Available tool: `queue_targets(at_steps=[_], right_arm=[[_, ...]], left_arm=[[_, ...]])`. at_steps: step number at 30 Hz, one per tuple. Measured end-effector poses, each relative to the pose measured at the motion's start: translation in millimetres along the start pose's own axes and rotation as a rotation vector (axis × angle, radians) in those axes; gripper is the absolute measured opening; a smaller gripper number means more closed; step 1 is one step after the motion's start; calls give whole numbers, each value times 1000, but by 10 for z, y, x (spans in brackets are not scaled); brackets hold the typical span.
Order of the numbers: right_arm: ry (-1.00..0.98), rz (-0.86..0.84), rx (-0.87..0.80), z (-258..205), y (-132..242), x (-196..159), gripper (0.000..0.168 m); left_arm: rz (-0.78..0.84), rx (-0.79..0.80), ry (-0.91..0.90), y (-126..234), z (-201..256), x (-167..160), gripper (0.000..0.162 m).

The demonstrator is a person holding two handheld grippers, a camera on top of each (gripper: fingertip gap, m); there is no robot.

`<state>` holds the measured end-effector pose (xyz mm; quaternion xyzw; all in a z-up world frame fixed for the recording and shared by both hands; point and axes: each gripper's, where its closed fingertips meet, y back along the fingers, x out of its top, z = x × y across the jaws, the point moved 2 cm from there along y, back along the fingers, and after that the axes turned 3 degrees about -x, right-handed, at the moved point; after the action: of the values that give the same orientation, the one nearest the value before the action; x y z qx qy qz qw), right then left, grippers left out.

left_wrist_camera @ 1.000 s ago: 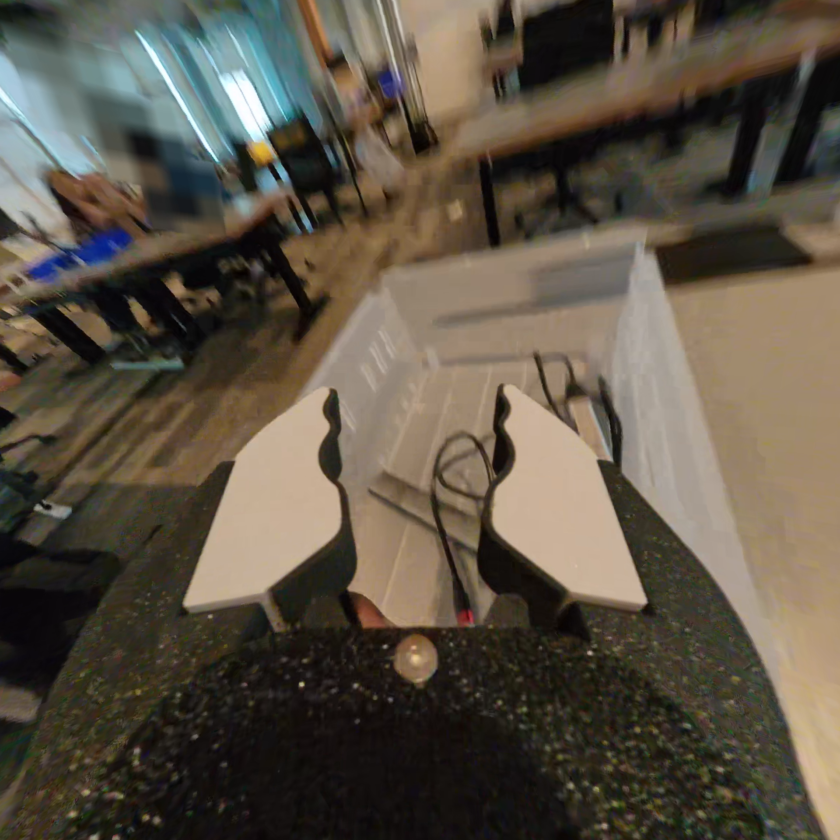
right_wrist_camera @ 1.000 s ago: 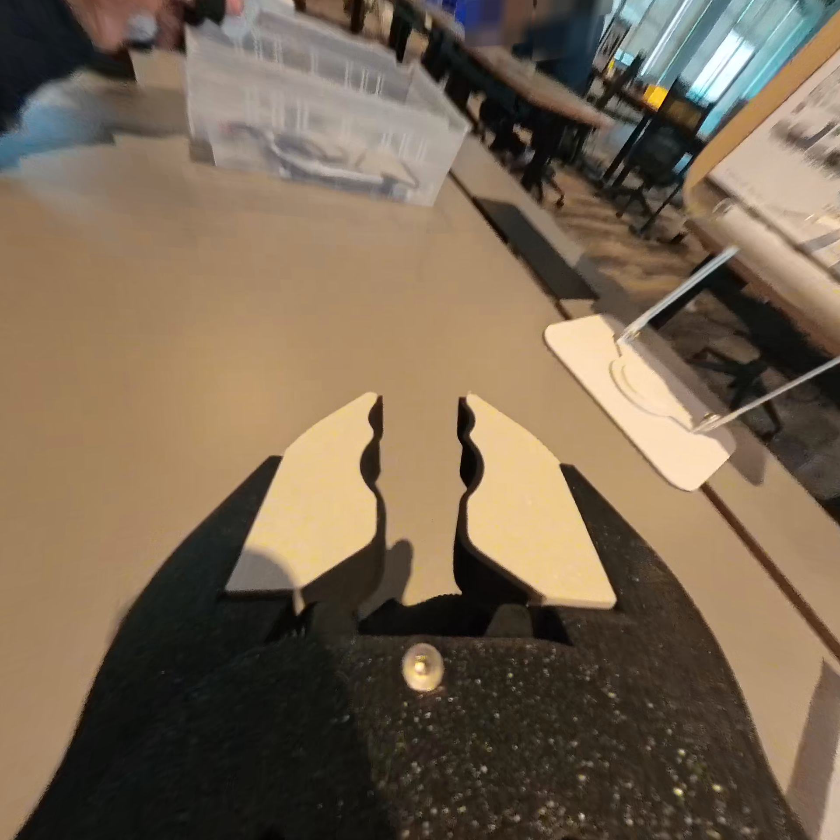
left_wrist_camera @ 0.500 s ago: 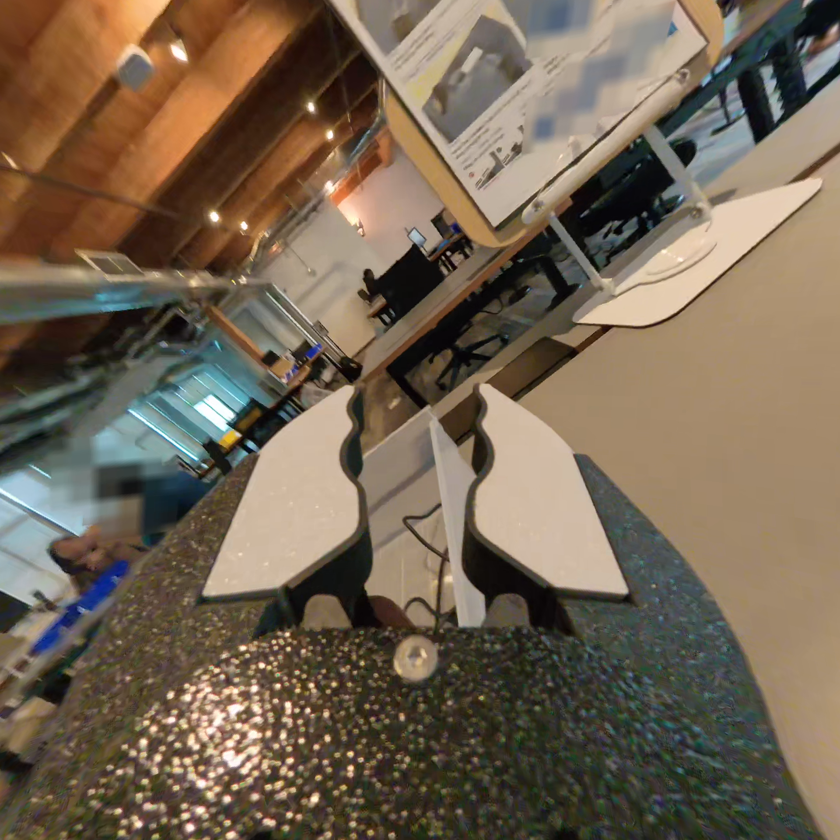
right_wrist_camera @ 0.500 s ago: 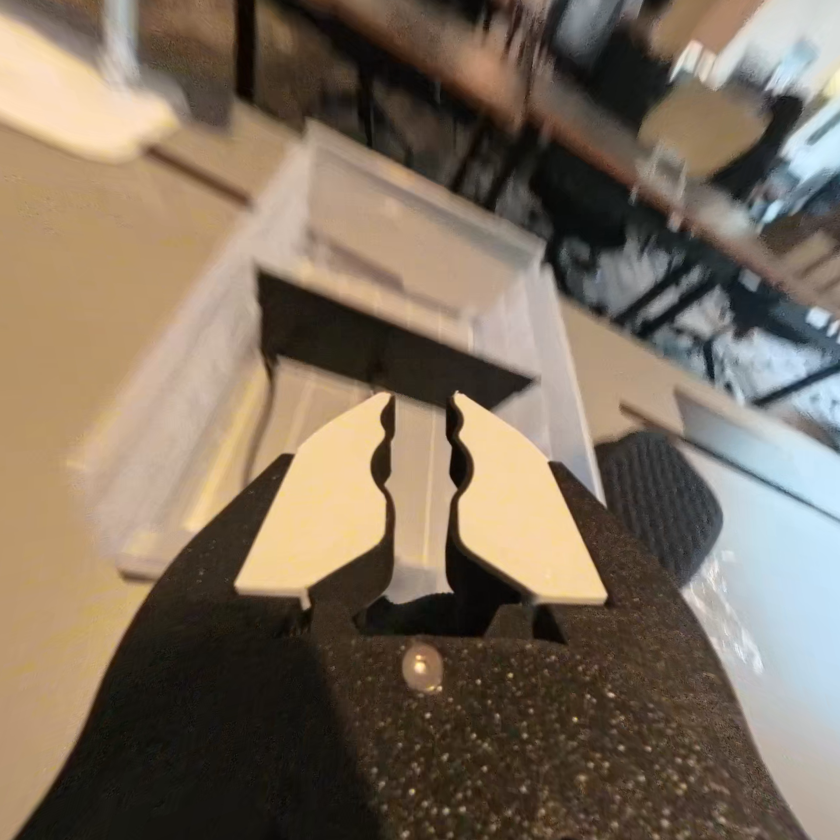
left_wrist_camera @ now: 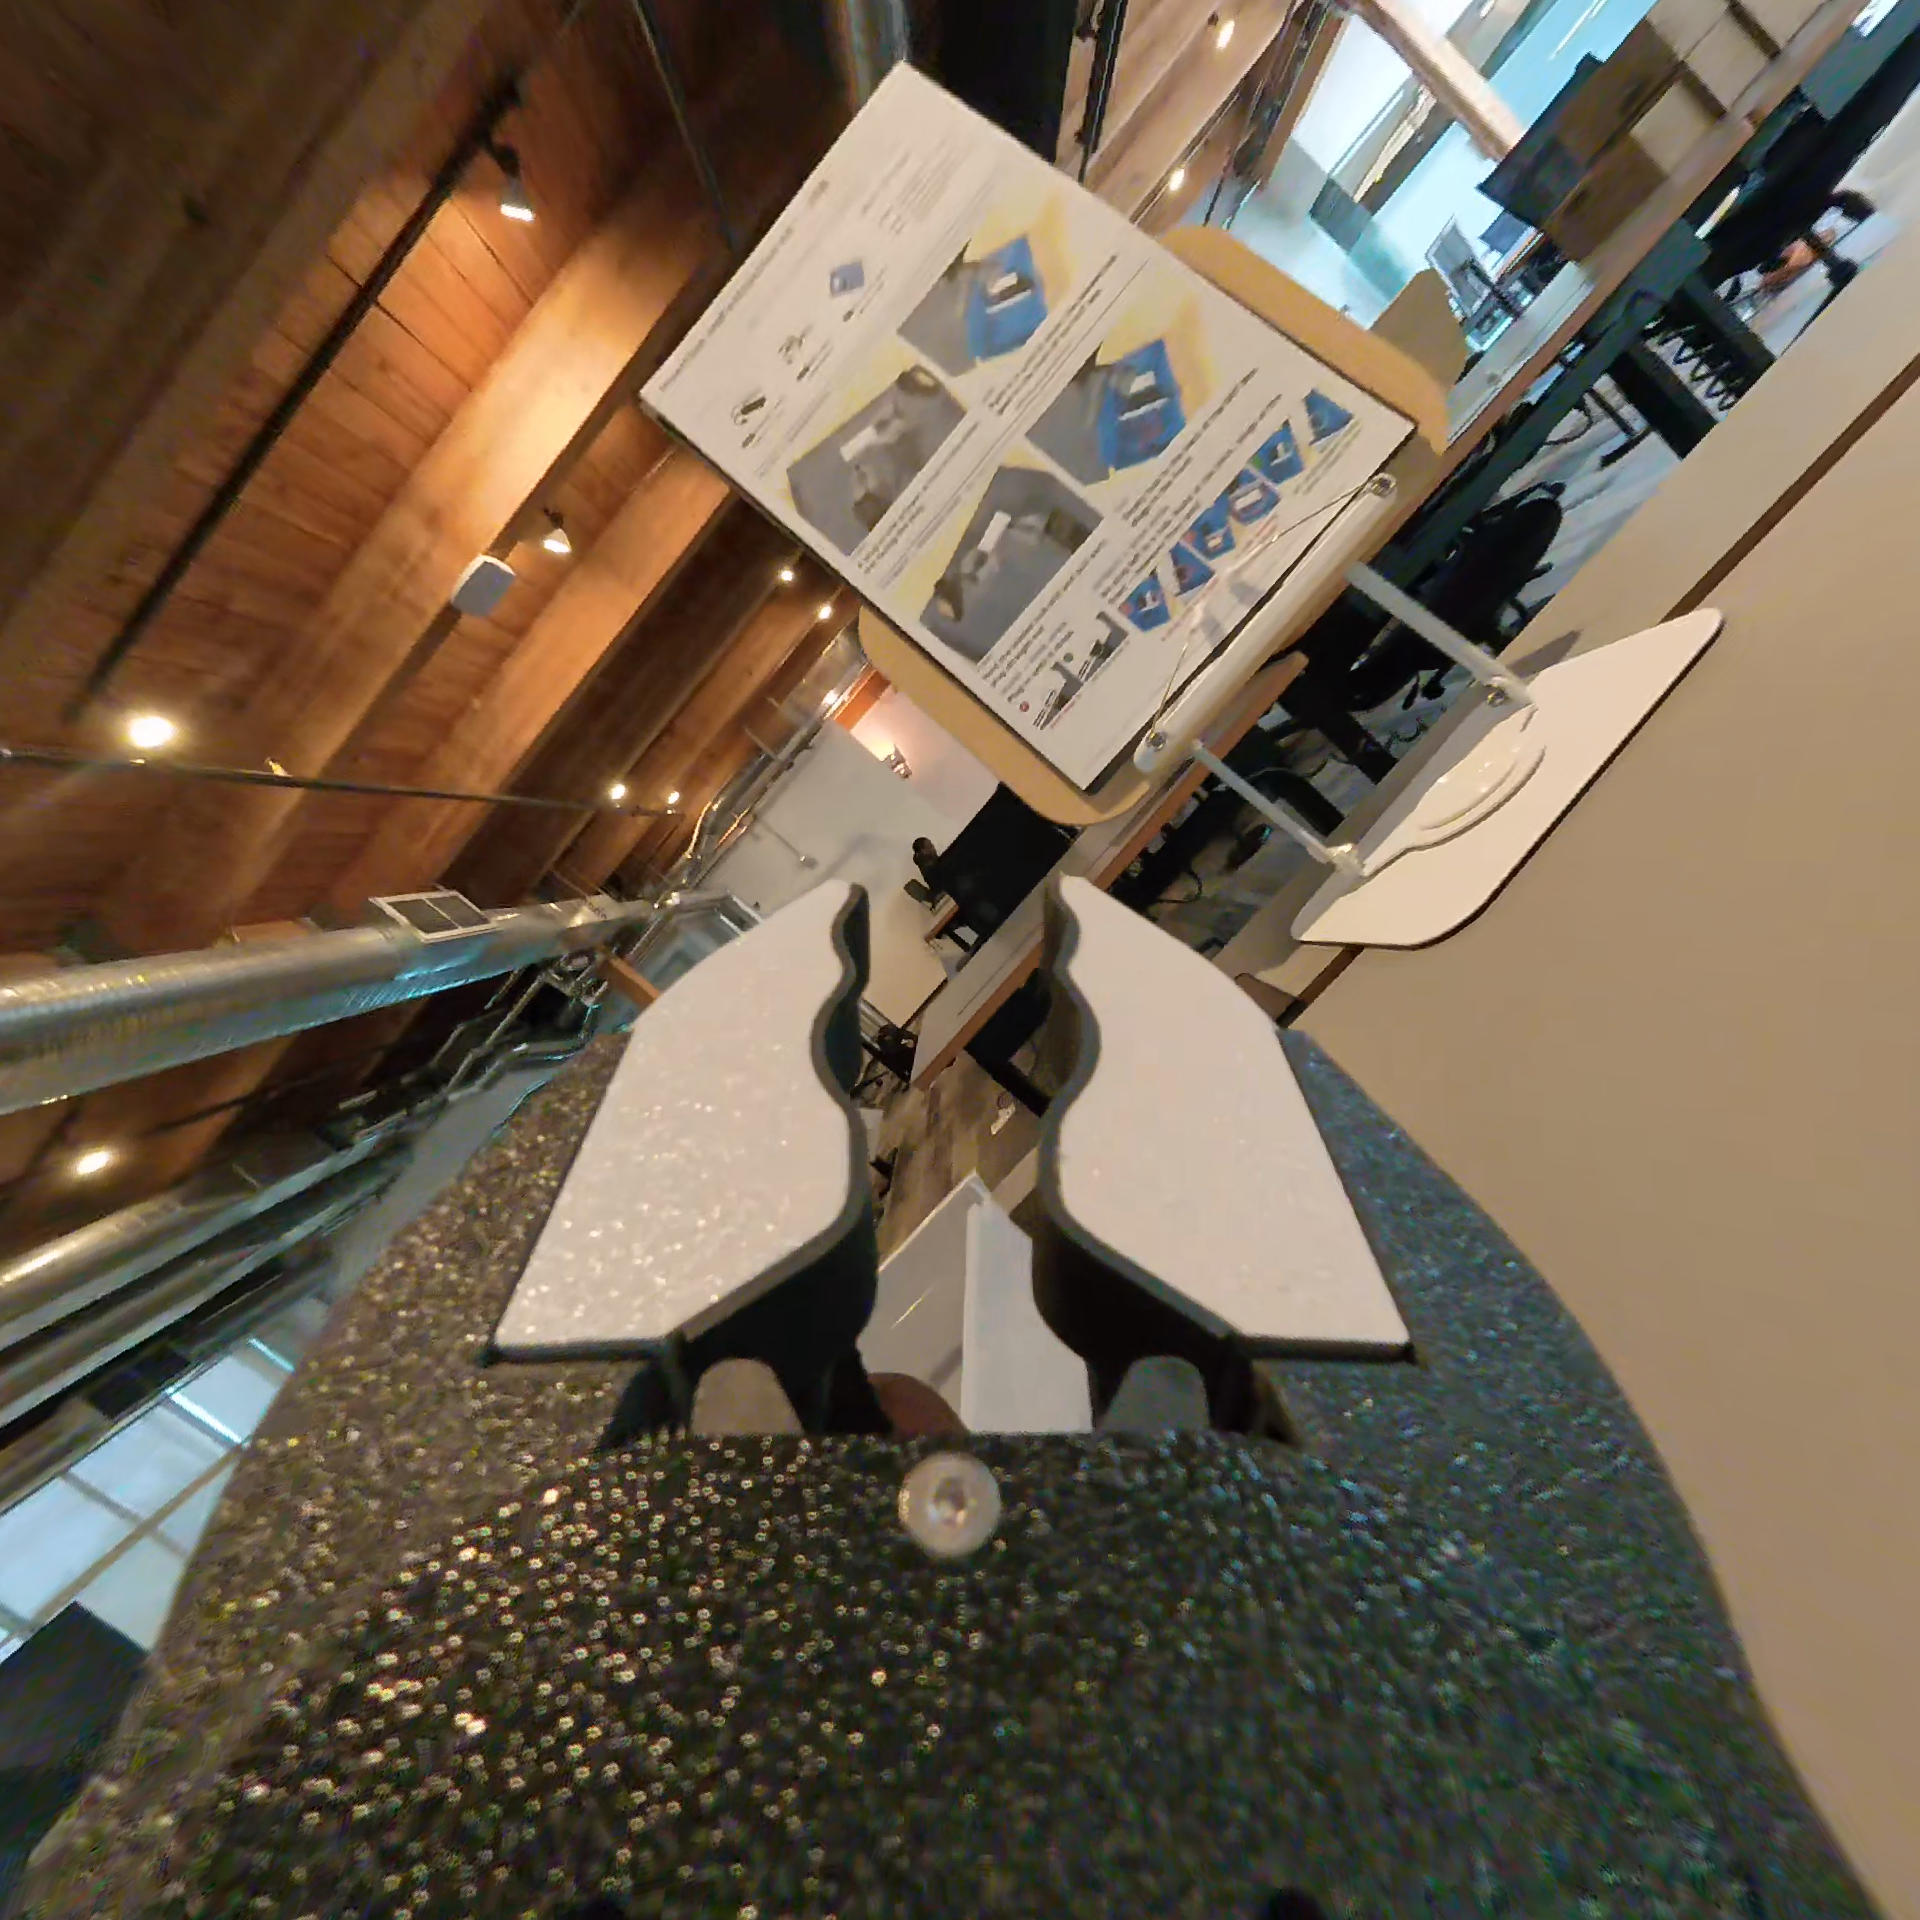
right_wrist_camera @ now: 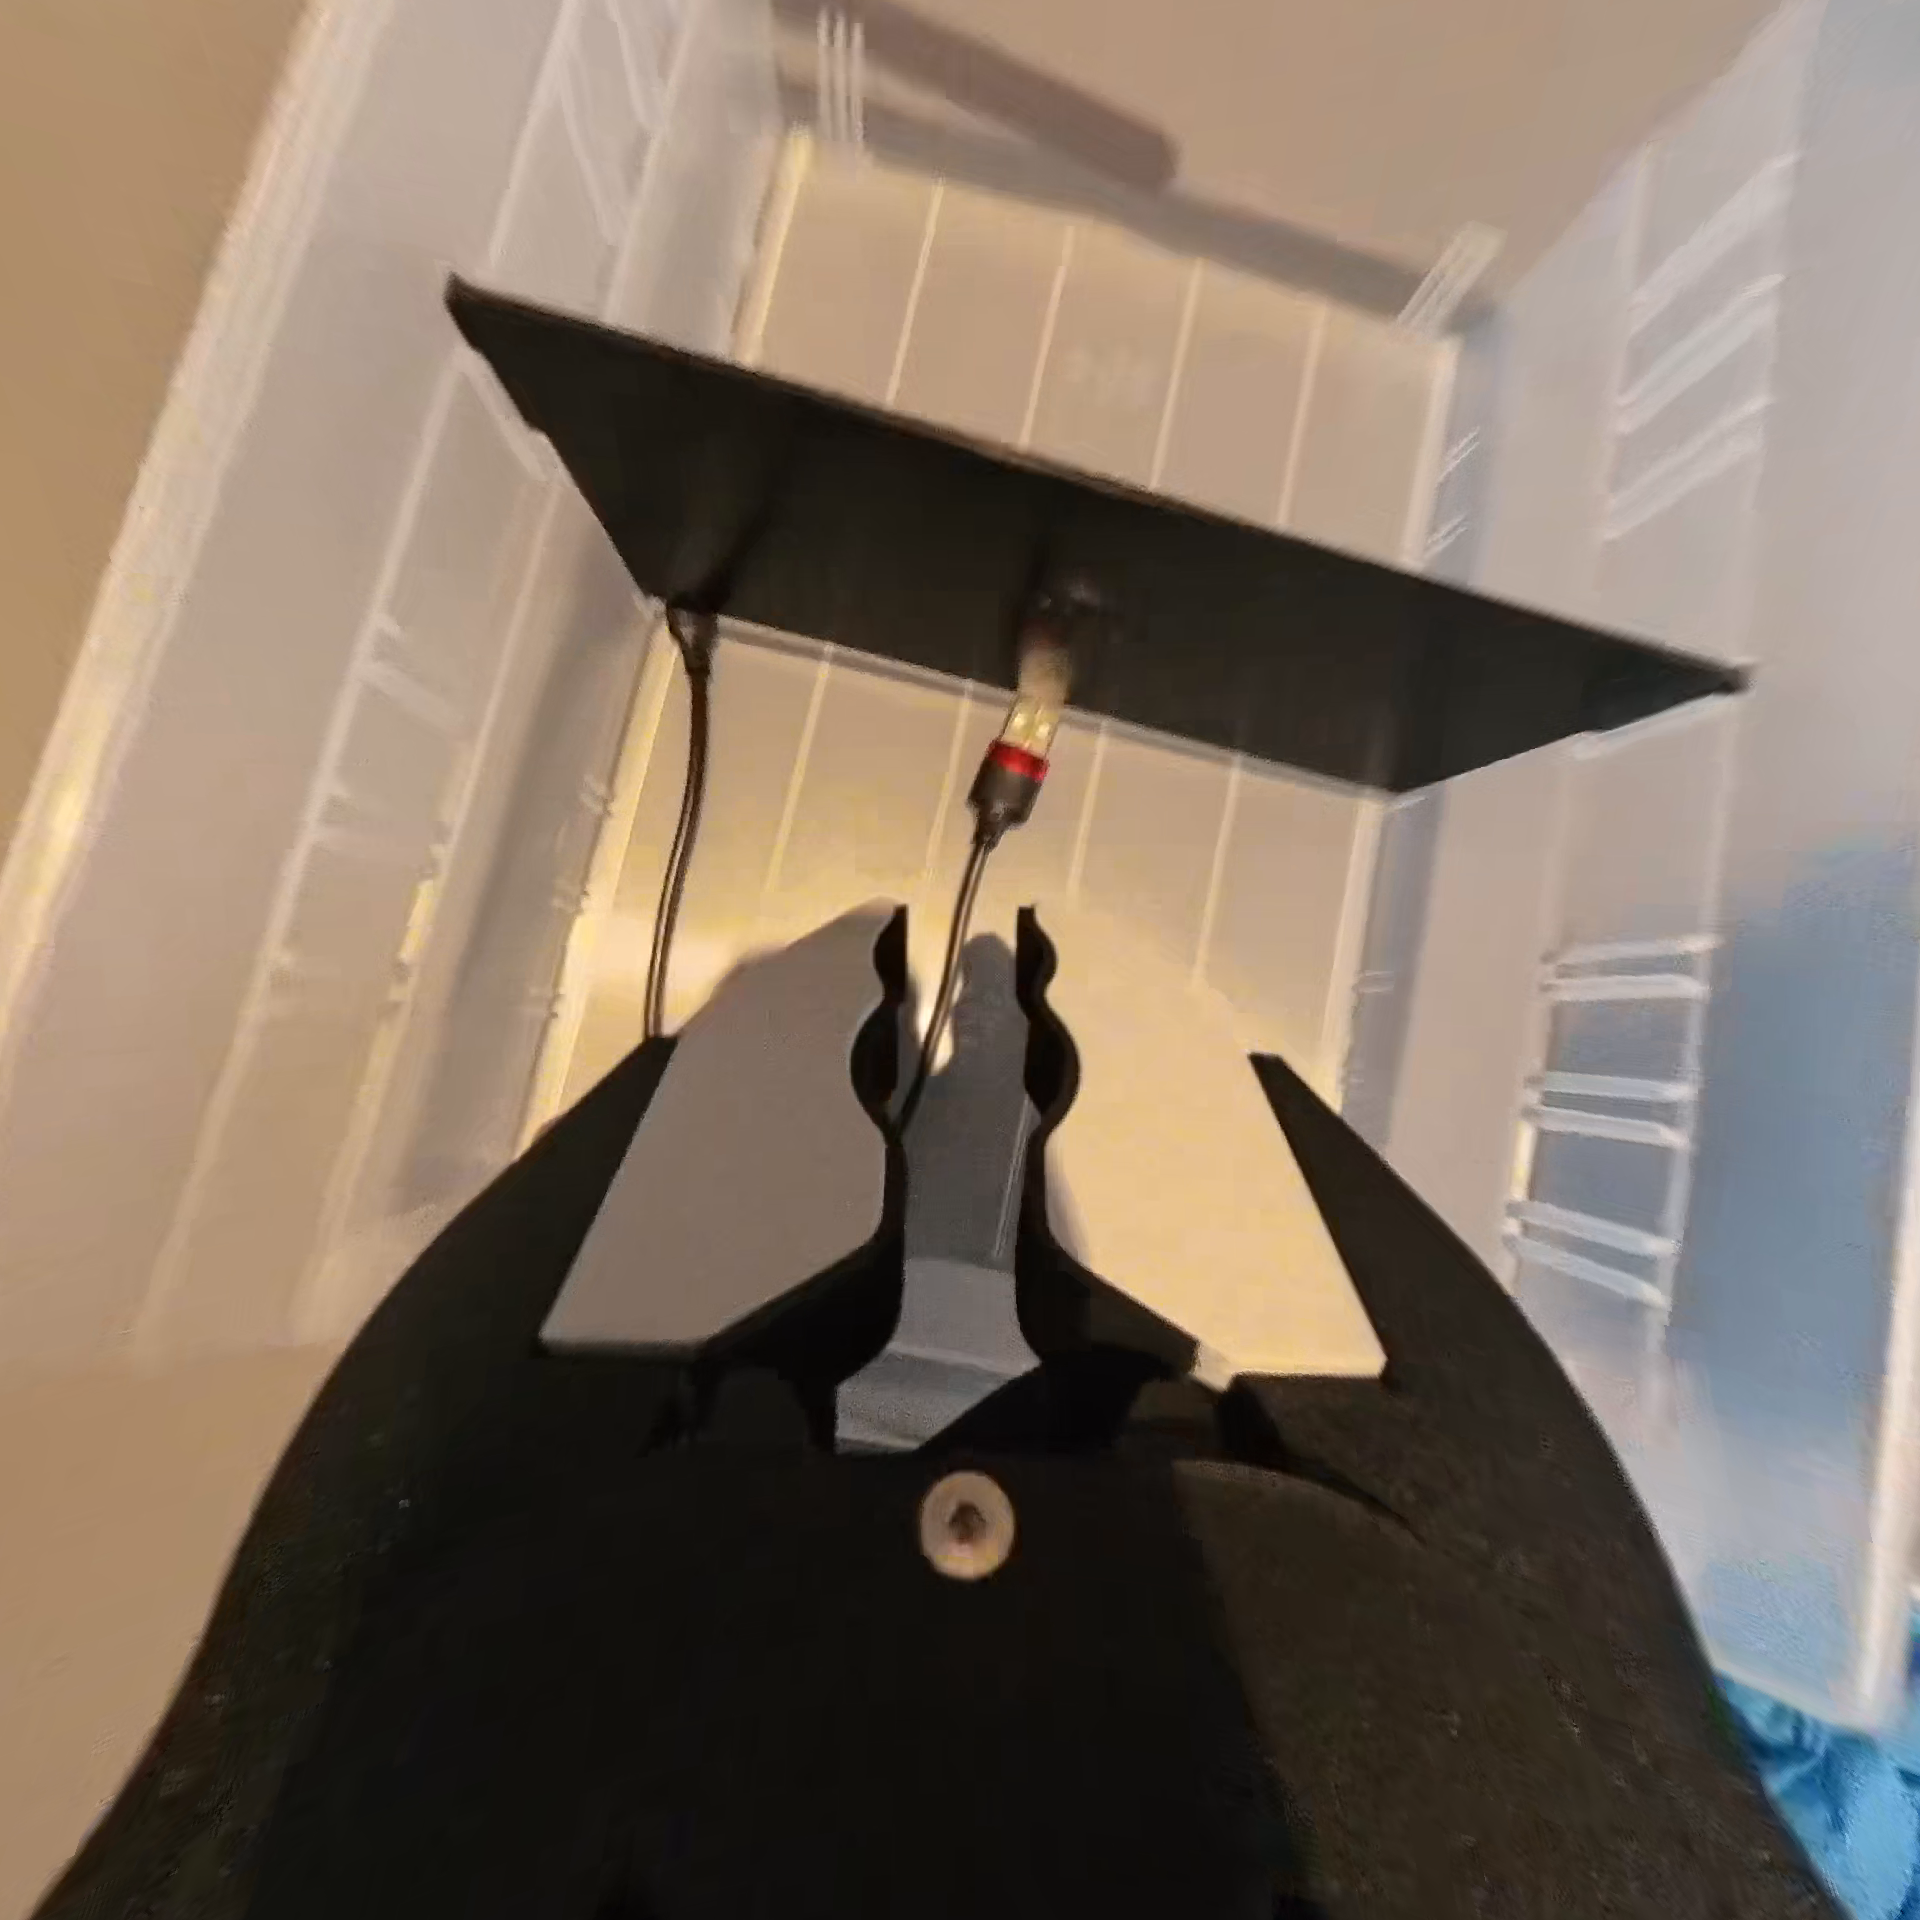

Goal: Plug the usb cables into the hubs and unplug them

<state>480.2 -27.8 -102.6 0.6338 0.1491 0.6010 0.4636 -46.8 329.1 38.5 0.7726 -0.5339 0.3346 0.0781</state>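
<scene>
Now shown from within: clear ribbed plastic bin [right_wrist_camera: 395, 727], formerly distant; flat black panel [right_wrist_camera: 1039, 582] carrying red-banded USB cable plug [right_wrist_camera: 1013, 774]. Right gripper [right_wrist_camera: 961, 935] lowered over thin black cable [right_wrist_camera: 951, 997], jaws parted, empty; left gripper [left_wrist_camera: 951, 914] swung upward, likewise released.

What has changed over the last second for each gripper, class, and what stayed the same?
The right gripper swung from the bare tabletop to inside the clear plastic bin, over a black panel with two cables attached; the cable with a red-banded plug runs between its fingers. The left gripper tilted up from the bin toward the instruction board. Both stayed open, gripping nothing.
</scene>
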Motion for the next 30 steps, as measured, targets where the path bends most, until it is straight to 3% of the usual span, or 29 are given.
queue_targets(at_steps=[5,11,17,22,30], right_arm=[[24,-347,82,-136,-260,-216,25],[-1,-384,88,-136,-309,-242,4],[-7,-377,106,-139,-244,-317,3],[14,-323,-25,56,22,-278,2],[2,-194,-392,524,588,-36,3]], left_arm=[[-6,-20,4,-30,83,-20,30],[-11,-45,-3,-59,154,-23,29],[7,-45,-12,-50,180,39,28],[14,-28,2,-36,141,42,28],[20,-12,5,-35,126,49,28]])
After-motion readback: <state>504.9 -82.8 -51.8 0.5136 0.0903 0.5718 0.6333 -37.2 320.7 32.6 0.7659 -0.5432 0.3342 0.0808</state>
